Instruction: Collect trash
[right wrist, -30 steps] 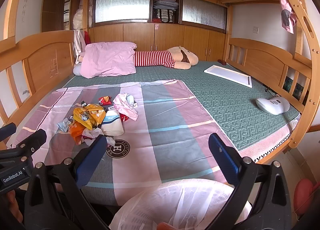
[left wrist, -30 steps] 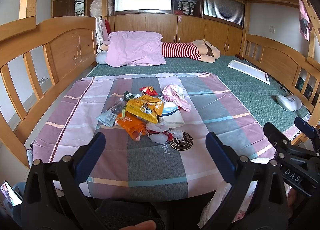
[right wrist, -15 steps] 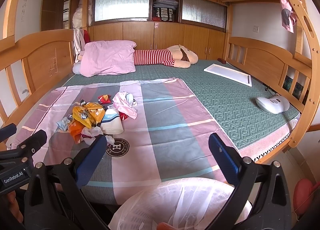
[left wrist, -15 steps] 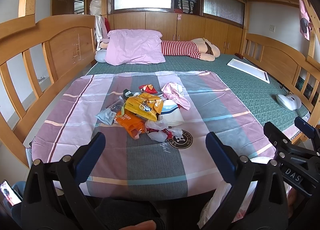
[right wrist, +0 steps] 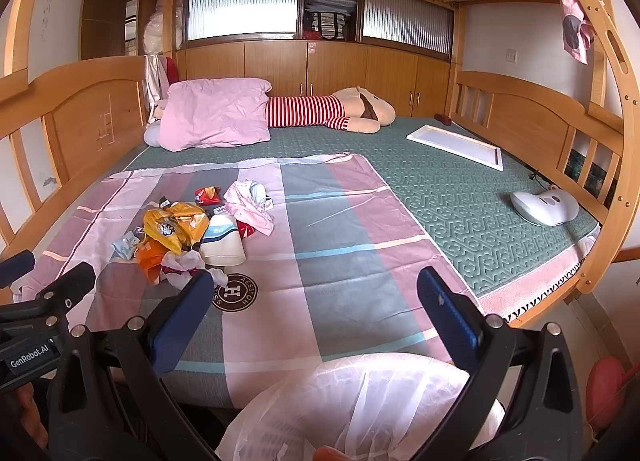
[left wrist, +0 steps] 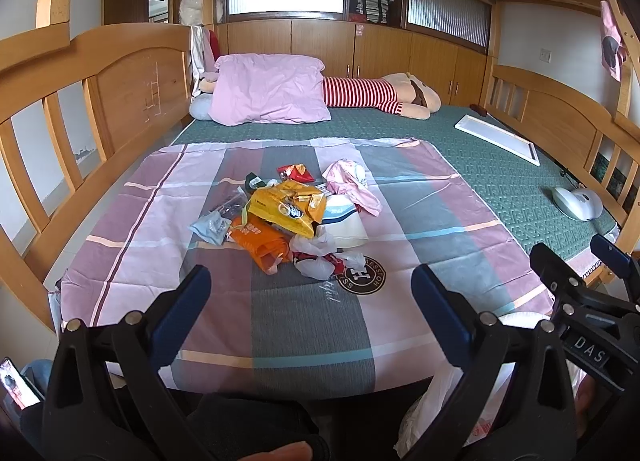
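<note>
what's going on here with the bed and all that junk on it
A person holds a gripper in each hand at the foot of the bed. Both the left gripper and right gripper are open and empty. A pile of wrappers and bags lies untouched on the striped sheet. A white plastic bag sits below the right gripper.

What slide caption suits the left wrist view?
Open left tool faces trash pile on striped sheet.

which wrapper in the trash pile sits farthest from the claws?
The small red wrapper at the pile's far edge, toward the pink pillow. The yellow bag and orange bag lie nearer.
</note>
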Demonstrator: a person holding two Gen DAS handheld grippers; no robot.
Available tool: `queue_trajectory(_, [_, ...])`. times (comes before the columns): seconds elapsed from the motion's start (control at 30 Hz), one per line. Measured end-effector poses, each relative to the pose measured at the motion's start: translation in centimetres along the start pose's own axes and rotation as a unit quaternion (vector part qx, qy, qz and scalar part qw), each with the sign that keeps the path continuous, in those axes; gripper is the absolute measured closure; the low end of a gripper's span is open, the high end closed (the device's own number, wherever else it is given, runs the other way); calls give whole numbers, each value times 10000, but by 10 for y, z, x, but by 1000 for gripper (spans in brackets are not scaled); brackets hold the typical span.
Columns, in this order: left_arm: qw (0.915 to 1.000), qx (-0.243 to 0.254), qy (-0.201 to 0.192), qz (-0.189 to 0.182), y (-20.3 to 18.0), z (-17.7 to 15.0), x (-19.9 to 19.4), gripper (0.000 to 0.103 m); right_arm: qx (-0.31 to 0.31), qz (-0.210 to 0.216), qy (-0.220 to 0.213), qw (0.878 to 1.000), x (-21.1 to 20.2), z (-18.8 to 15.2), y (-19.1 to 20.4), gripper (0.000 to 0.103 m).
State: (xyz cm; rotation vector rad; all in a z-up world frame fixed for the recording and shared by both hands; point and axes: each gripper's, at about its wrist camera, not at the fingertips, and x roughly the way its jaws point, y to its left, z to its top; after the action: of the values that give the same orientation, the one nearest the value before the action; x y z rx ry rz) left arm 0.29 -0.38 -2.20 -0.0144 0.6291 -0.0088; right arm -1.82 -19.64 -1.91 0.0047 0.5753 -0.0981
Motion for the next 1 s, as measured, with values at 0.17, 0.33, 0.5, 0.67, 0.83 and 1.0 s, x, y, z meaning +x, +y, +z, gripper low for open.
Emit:
queue_trajectory(0.17, [10000,-12,17,-1,1,-1,1,3,-4,-4,4,10000,1,0,0,3])
queue_trajectory(0.33, [9999,-9,122,-50,3,-3,7,3,46,-71,91,9999,5,-1,-3,3])
queue_trajectory(0.5, [9968,-5,715,-344,28,-10,45,3,231,-6,420,9988,20,0,-7,3])
queue_trajectory(0.67, [9892,-664,1273,-286,110,-5,99,37,222,198,821,9962,43,6,17,13])
queue_trajectory(0.83, [9791,-1194,1632,-217,190,0,152,39,371,912,1476,9841,90,15,79,28])
queue_trajectory(1.0, [9697,-1541,1889,-147,235,-13,185,17,311,589,2232,9725,168,13,153,26])
